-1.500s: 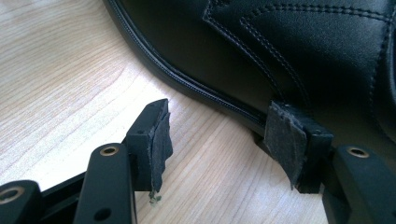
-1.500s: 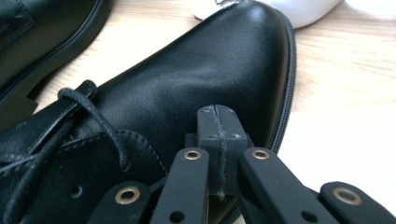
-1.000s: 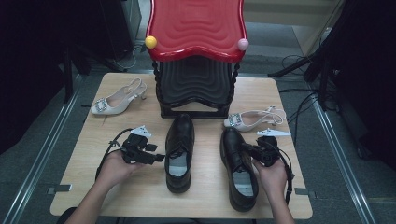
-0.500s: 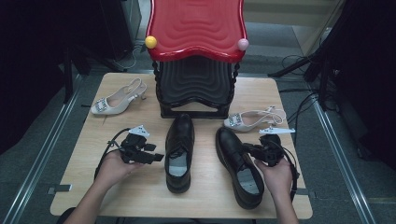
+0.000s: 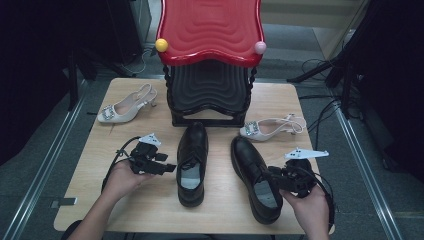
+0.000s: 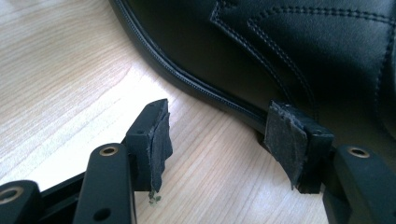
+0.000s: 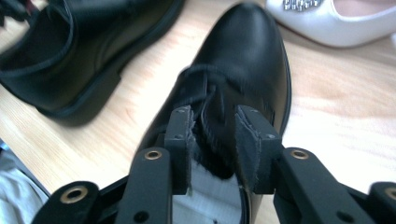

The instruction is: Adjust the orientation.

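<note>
1. Table [image 5: 90, 200]: layout unchanged. Red-topped shoe rack [image 5: 210, 85] at top centre, one pale heeled shoe [image 5: 122, 107] at left of it, the other heeled shoe [image 5: 270, 127] at right.
2. Right black shoe [image 5: 252, 170]: shifted since a second ago. Was lying nearly straight at lower right; now angled, toe toward upper left just below the right-hand heeled shoe, heel toward the bottom edge. Flat on the table, not on the rack.
3. Left black shoe [image 5: 192, 160]: no change, centre of frame, toe pointing at the rack, well clear of its mate.
4. Right gripper [image 5: 272, 176]: jaws have just been opening. In the right gripper view the shoe's tongue and laces sit between the pads [image 7: 184, 140], with a gap showing, so grip released, nothing carried. Blurred, so light contact can't be ruled out.
5. Left gripper [image 5: 167, 167]: parked at centre left beside the left black shoe, jaws spread, holding nothing. In the left gripper view the right-hand pad [image 6: 285, 135] lies right at the sole edge; touching or just short, can't tell.
6. Meaning: reposition of the right shoe looks finished, release under way. Pair not parallel yet and neither shoe on the rack. Likely next: back the right gripper off the tongue, then straighten or regrasp.
</note>
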